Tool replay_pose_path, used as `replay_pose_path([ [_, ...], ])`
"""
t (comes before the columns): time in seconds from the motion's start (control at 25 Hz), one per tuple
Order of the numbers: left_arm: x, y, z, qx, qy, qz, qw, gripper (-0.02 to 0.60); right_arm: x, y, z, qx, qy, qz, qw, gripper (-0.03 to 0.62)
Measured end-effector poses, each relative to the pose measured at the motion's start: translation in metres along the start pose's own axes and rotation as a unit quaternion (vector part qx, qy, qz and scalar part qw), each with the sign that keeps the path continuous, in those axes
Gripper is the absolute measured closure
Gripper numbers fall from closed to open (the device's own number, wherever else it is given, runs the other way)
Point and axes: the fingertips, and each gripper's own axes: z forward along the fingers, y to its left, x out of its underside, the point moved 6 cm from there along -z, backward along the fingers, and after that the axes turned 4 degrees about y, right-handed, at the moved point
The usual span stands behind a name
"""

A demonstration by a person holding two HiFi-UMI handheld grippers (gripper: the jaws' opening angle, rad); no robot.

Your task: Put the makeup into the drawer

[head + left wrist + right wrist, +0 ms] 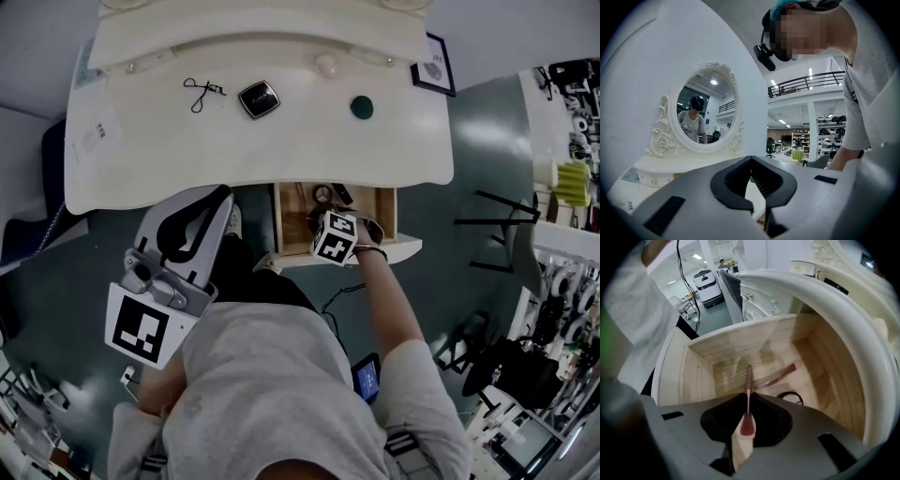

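The right tongs (748, 401) are closed on a slim makeup stick (748, 380). Its dark red end lies nearest the camera, low in the middle of the right gripper view. Its shaft runs up between the tips and out over the open wooden drawer (701, 380), pointing at the drawer's back wall.

In the head view these tongs are hidden under their marker cube (336, 237) and the person's hand (370, 234), just below the frame's centre. That view does not show the stick.

The left tongs (751, 161) have their tips drawn together with nothing between them. In the head view they are at lower left, short of the worktop's (281, 155) front edge and well apart from the drawer.

On the drawer's floor lie a second pink-ended stick (780, 375), blurred and set slantwise, and a black ring-shaped thing (791, 397). The ring is half cut off by the tongs' body, so what it is cannot be made out.

Farther up in the head view, the white worktop carries three things:
- an eyelash curler (203, 92) at upper left
- a black compact (259, 98) just to the right of the curler
- a dark green round thing (362, 107) farther right, too small to tell

An oval mirror (705, 110) in a white carved frame stands at the left of the left gripper view.
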Motion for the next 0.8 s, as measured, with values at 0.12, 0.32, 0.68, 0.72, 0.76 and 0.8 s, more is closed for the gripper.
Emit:
replay_pose_path([
  [0.12, 0.001, 0.002, -0.002, -0.005, 0.004, 0.001, 1.0000, 0.568, 0.001, 0.000, 0.007, -0.004, 0.015, -0.013, 1.000, 0.540],
  [0.32, 0.002, 0.007, -0.004, -0.010, 0.007, 0.002, 0.9999, 0.568, -0.002, 0.000, 0.011, -0.005, 0.027, -0.022, 0.999, 0.540],
  [0.68, 0.002, 0.009, -0.003, -0.006, 0.009, 0.004, 0.9999, 0.568, -0.004, -0.001, 0.012, -0.005, 0.031, -0.004, 1.000, 0.532],
  [0.72, 0.002, 0.010, -0.002, -0.005, 0.008, 0.005, 0.9999, 0.568, -0.004, -0.002, 0.011, -0.004, 0.028, -0.002, 1.000, 0.524],
  [0.76, 0.001, 0.009, -0.001, -0.004, 0.007, 0.005, 1.0000, 0.568, -0.004, -0.002, 0.010, -0.002, 0.026, 0.002, 1.000, 0.522],
  [0.8, 0.001, 0.009, -0.001, -0.002, 0.006, 0.006, 1.0000, 0.568, -0.004, -0.003, 0.008, 0.001, 0.022, 0.005, 1.000, 0.520],
])
